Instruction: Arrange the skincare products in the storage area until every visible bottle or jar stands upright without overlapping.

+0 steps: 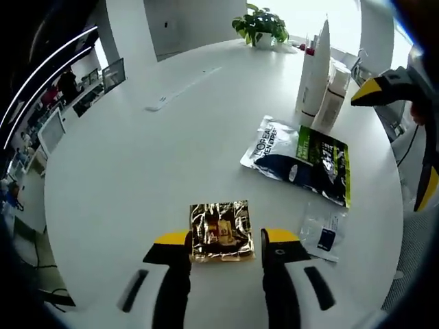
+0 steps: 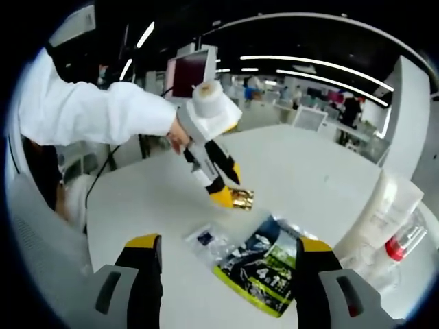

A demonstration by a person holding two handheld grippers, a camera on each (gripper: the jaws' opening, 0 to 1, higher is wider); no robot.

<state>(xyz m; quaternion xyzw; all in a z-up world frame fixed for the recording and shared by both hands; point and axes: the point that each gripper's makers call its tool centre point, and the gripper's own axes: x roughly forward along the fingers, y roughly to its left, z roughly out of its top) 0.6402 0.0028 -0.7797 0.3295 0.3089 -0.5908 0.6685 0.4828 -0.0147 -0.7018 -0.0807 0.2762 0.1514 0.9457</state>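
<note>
**Gold sachet between the left jaws, bottles grouped at the far edge**

Nearest in the left gripper view, a square crinkled gold foil sachet (image 1: 221,230) lies flat on the round white table (image 1: 137,171), close to the near edge. It sits between the yellow-tipped jaws of the left gripper (image 1: 226,244), which stand spread on either side of it; whether they touch the foil cannot be told. In the right gripper view this same gripper (image 2: 225,194) reaches down to the sachet (image 2: 242,199), held by a hand (image 2: 180,136) coming out of a white sleeve (image 2: 89,110).

Just beside the sachet, toward the table's right edge, lies a small clear plastic packet with a dark label (image 1: 324,235). Beyond it a large flat pouch printed in white, dark blue and green (image 1: 302,159) lies on its face. At the far right edge a tall tapered white bottle (image 1: 315,68) stands upright with a shorter white tube (image 1: 332,99) leaning against it; a red-capped item beside them is too small to make out. A potted green plant (image 1: 260,27) stands at the far edge.

The right gripper (image 2: 226,260) hovers with its jaws wide apart, grasping nothing, the pouch (image 2: 264,267) and clear packet (image 2: 209,241) lying on the table between them. The white bottles (image 2: 381,219) stand near the table's edge to one side
</note>
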